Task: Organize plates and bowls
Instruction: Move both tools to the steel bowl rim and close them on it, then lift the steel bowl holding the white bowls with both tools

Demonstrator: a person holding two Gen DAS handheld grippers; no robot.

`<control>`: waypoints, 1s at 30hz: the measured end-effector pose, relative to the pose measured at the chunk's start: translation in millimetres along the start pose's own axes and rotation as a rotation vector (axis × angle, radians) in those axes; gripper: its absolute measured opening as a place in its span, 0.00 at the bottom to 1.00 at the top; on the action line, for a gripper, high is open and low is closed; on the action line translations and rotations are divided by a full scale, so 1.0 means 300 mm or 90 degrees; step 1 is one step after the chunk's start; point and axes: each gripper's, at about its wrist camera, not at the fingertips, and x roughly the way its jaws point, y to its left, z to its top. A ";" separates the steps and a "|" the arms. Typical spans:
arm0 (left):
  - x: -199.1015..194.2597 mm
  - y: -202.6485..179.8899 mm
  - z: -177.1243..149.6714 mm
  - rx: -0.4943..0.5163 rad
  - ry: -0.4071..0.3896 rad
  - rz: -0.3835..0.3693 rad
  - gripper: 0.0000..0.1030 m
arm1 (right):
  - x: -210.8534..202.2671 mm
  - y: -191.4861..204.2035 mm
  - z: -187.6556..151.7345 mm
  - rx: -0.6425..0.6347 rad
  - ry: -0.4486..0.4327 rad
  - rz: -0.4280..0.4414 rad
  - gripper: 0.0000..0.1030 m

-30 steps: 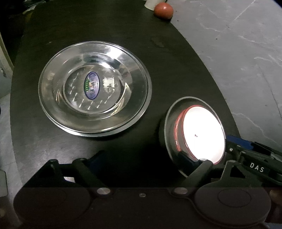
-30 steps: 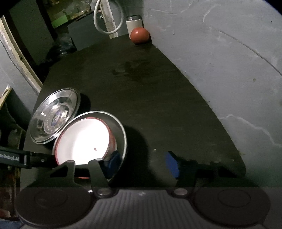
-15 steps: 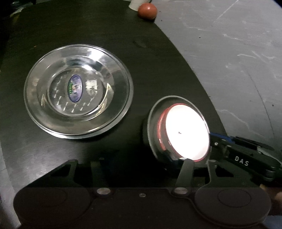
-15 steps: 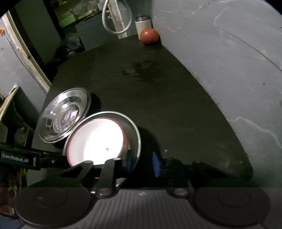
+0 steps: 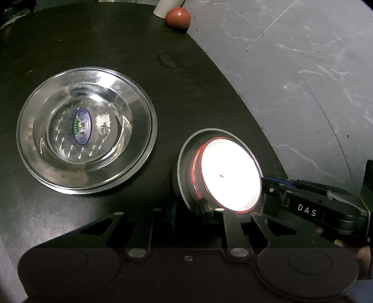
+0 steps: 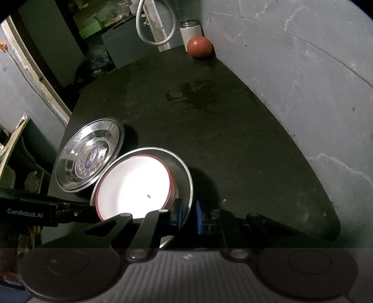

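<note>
Steel shines at the left of the left wrist view: a stack of plates (image 5: 86, 130) with an oval blue sticker lies flat on the dark table (image 5: 112, 46). Just to its right, apart from it, a smaller steel plate (image 5: 186, 160) carries a red-rimmed white bowl (image 5: 229, 177), both tipped up toward the camera. The left gripper (image 5: 191, 211) points forward low over the table, fingers drawn near each other at the near rim of the plate and bowl — whether they actually pinch it cannot be told in the dark. The right gripper (image 5: 275, 186) reaches in from the right edge to the plate's right rim. A reddish ball (image 5: 178, 17) sits at the table's far edge.

In the right wrist view the right gripper (image 6: 187, 215) angles down, its blue-padded fingers (image 6: 198, 216) almost together with the steel plate's rim (image 6: 188, 184) between them — a narrow grip on the edge. The bowl (image 6: 132, 188) rests inside the plate, the stacked plates (image 6: 89, 153) just behind to the left. The left gripper (image 6: 77, 209) comes in level from the left to the bowl's near side. Beyond the ball (image 6: 199, 47) stands a white can (image 6: 190, 30).
</note>
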 end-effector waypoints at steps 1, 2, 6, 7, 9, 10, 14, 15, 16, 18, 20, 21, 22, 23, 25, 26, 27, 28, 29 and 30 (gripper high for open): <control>0.001 0.003 0.001 -0.001 -0.001 -0.002 0.20 | -0.001 0.000 -0.001 0.002 -0.001 0.001 0.13; 0.002 0.004 0.002 -0.001 -0.001 -0.004 0.20 | -0.001 -0.002 -0.001 0.005 -0.001 0.002 0.13; 0.002 0.018 0.000 -0.004 -0.001 -0.011 0.20 | 0.000 -0.011 -0.002 0.018 0.000 0.013 0.12; 0.001 0.022 0.000 -0.005 -0.001 -0.013 0.20 | 0.000 -0.012 -0.003 0.020 0.000 0.014 0.12; -0.001 0.028 -0.001 -0.007 0.001 -0.017 0.20 | 0.000 -0.017 -0.004 0.028 0.000 0.019 0.12; -0.006 0.030 -0.001 -0.007 0.001 -0.018 0.20 | 0.001 -0.024 -0.005 0.035 0.000 0.024 0.12; -0.006 0.032 0.001 -0.004 0.002 -0.019 0.20 | 0.004 -0.066 -0.010 0.082 0.000 0.058 0.12; -0.005 0.030 0.002 -0.003 0.000 -0.019 0.20 | 0.004 -0.070 -0.011 0.087 -0.001 0.062 0.12; -0.005 0.030 0.001 -0.002 -0.002 -0.018 0.20 | 0.005 -0.069 -0.012 0.086 -0.001 0.060 0.12; -0.005 0.027 -0.001 0.002 -0.006 -0.017 0.19 | 0.002 -0.056 -0.013 0.071 -0.002 0.050 0.12; -0.006 0.025 -0.003 0.007 -0.007 -0.017 0.19 | -0.003 -0.048 -0.018 0.059 -0.004 0.044 0.12; -0.006 0.020 -0.005 0.009 -0.008 -0.017 0.19 | -0.005 -0.049 -0.021 0.061 -0.005 0.044 0.12; -0.007 0.016 -0.007 0.014 -0.007 -0.017 0.19 | -0.008 -0.051 -0.024 0.063 -0.005 0.045 0.12; -0.007 0.013 -0.009 0.018 -0.007 -0.017 0.19 | -0.010 -0.052 -0.027 0.065 -0.006 0.045 0.12; -0.008 0.009 -0.012 0.023 -0.007 -0.018 0.19 | -0.013 -0.051 -0.032 0.067 -0.007 0.044 0.12; -0.009 0.008 -0.015 0.026 -0.008 -0.020 0.19 | -0.015 -0.052 -0.035 0.067 -0.007 0.044 0.12; -0.007 0.007 -0.016 0.027 -0.008 -0.022 0.19 | -0.015 -0.050 -0.036 0.068 -0.008 0.044 0.12; -0.007 0.006 -0.018 0.030 -0.009 -0.024 0.19 | -0.017 -0.051 -0.040 0.069 -0.008 0.045 0.12; -0.004 0.005 -0.019 0.032 -0.009 -0.026 0.19 | -0.019 -0.053 -0.044 0.071 -0.009 0.046 0.12; -0.004 0.003 -0.021 0.036 -0.010 -0.028 0.18 | -0.022 -0.054 -0.047 0.073 -0.010 0.046 0.12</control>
